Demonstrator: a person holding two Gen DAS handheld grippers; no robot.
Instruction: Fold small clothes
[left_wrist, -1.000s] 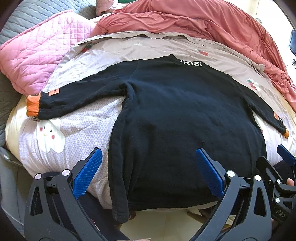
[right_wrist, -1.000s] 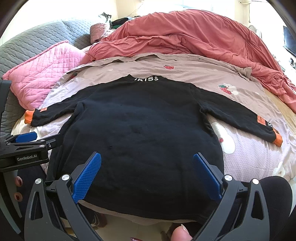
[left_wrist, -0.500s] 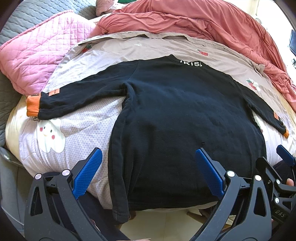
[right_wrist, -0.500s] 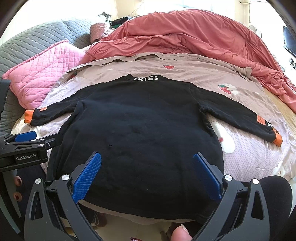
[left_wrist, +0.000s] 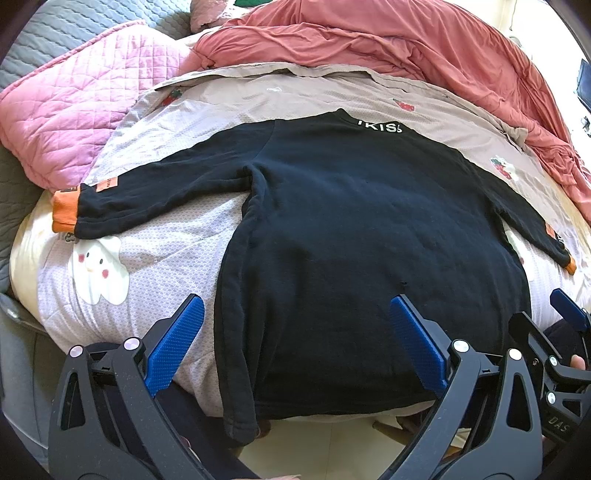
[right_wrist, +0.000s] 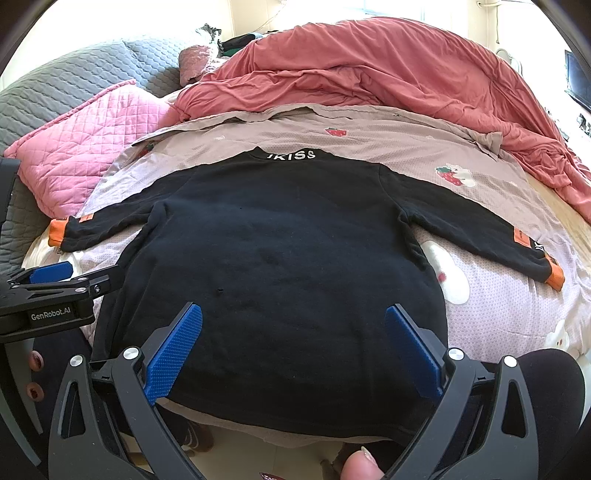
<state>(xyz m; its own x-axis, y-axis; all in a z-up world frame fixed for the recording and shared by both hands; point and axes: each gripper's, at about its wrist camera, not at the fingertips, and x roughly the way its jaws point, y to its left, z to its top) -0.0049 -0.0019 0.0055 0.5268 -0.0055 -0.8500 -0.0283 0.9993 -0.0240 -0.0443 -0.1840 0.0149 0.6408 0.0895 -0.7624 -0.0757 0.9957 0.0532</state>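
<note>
Black shirt flat on the bed

The black shirt (right_wrist: 280, 266) lies spread on the bed (right_wrist: 498, 295), sleeves out toward 9 and 3 o'clock. At 6 o'clock the left hand-held gripper (left_wrist: 295, 343) and the right hand-held gripper (right_wrist: 293, 347) stand wide apart, holding nothing.
</note>
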